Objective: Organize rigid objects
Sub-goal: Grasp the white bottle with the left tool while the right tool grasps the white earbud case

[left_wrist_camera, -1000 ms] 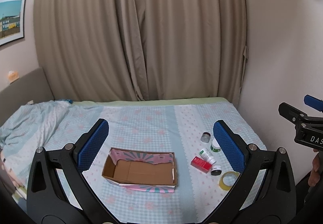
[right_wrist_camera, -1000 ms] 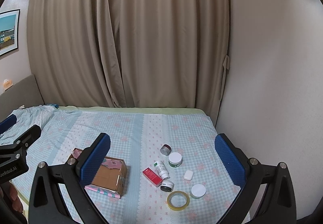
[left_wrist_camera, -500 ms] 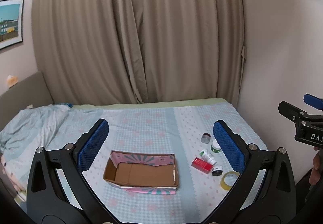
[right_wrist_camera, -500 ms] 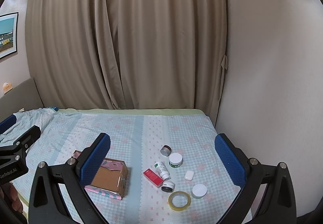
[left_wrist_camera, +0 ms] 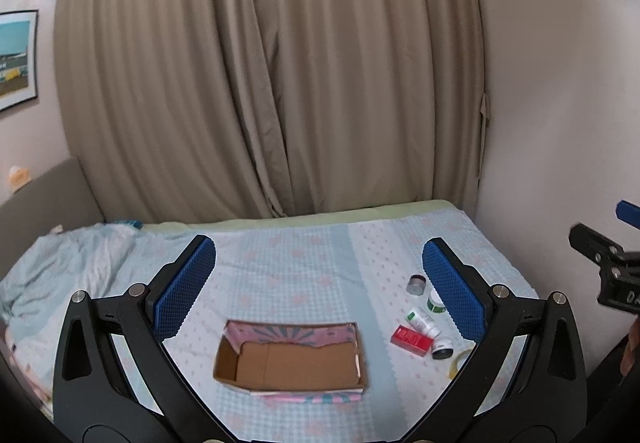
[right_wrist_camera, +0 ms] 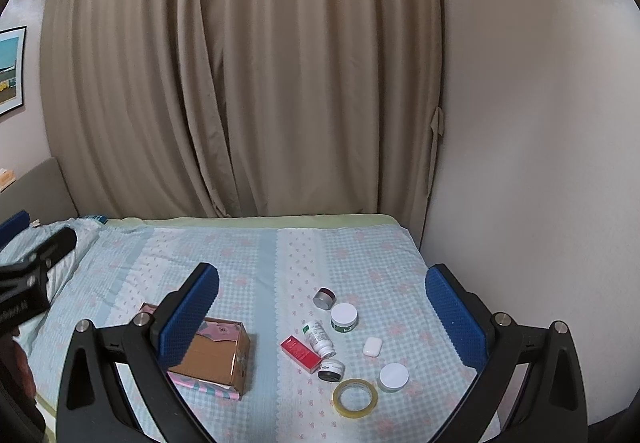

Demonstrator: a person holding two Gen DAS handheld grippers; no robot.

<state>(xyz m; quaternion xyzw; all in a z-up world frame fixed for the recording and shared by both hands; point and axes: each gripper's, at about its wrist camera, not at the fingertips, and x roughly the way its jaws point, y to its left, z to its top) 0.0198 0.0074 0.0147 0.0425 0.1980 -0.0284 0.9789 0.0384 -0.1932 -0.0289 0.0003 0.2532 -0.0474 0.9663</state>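
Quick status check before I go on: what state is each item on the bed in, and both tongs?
Cardboard box: open, empty, upright.
Red carton: lying flat.
White bottle: on its side, capped.
Green-band jar: upright, lidded.
Silver tin: tipped on its side.
Dark jar: tilted, lidded.
Tape roll: flat.
White jar: upright, lidded.
White case: closed.
Left tongs: open, holding nothing.
Right tongs: open, holding nothing.

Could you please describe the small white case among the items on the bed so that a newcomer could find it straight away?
On the bed, look right of the cardboard box to the cluster of small items near the wall. The white case lies between the green-banded jar and the flat white-lidded jar. It alone is a plain rounded pebble shape, with no lid or label.
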